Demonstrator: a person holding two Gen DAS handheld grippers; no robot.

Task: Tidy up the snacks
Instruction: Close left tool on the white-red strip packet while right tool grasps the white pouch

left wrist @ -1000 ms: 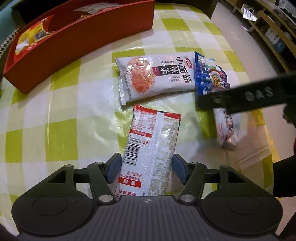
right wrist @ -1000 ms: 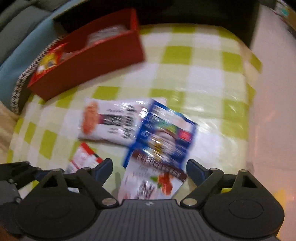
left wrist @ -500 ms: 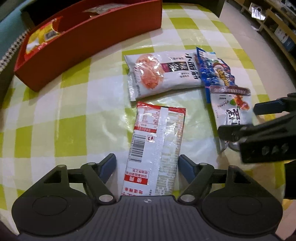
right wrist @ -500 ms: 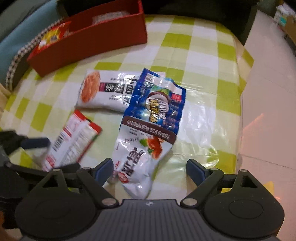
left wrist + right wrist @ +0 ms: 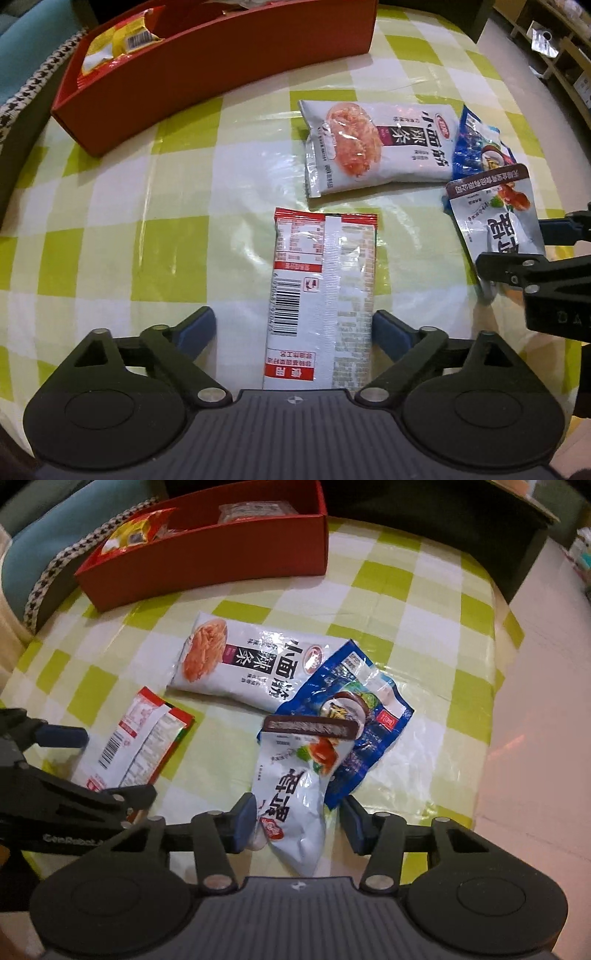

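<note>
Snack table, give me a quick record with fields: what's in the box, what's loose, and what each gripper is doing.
red box: holds yellow packet
loose on checked tablecloth: red-edged packet, white noodle packet, blue packet, white pouch
left gripper: jaws just opened, clear of red-edged packet
right gripper: jaws just closed in; left pad at white pouch, grip not certain

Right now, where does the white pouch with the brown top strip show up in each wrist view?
Left wrist: the white pouch sits at the far right edge, above the right gripper, partly over the blue packet.
Right wrist: it lies at bottom centre, its lower end between the gripper's closing jaws.
Shared landmark: the red box at the table's far side.
</note>
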